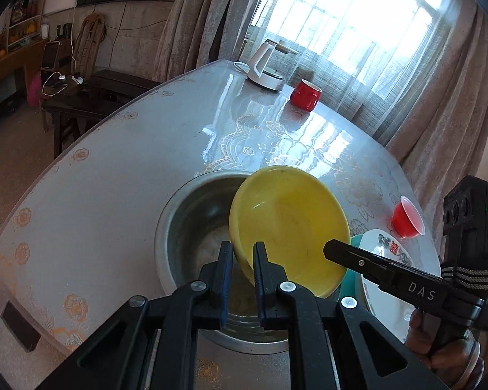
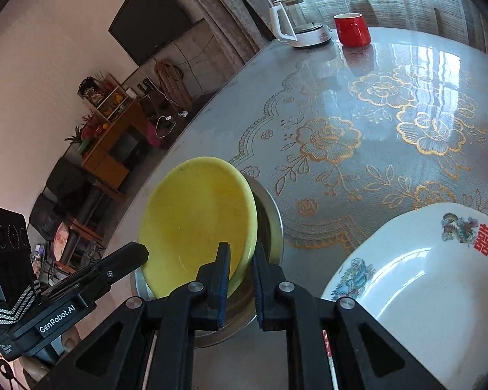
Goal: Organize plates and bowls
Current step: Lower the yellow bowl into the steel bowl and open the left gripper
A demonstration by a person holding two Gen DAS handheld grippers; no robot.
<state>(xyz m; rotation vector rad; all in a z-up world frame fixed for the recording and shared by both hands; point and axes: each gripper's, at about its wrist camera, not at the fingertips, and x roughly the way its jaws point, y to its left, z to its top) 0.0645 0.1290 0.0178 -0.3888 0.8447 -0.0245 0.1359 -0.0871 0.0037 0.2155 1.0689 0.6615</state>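
While both grippers shared one load, the scene read as follows.
Held thing: a shallow yellow plastic bowl (image 1: pixel 289 227), tilted on edge, hung over a round steel basin (image 1: pixel 195 227) that sat near the tabletop's near edge.
Left gripper (image 1: pixel 242 250): its fingers were clamped on the bowl's near rim.
Right gripper (image 2: pixel 242 253): its fingers were clamped on the rim too, at the opposite side of the bowl.
Why held so: a two-sided pinch likely kept the tilted bowl from swinging while it was brought over the basin, probably to nest inside.
Neighbours: a white porcelain plate with a red emblem and coloured prints (image 2: pixel 423 279) lay close beside the basin on the tabletop (image 2: pixel 358 104); a small red plastic cup (image 1: pixel 406 217) stood just past it.
Far edge: a white electric kettle (image 1: pixel 265 65) and a red ceramic mug (image 1: pixel 305 94) stood well apart from the work.
Obstacles: nothing lay inside the basin; the plate's near rim seemed the only thing to graze.
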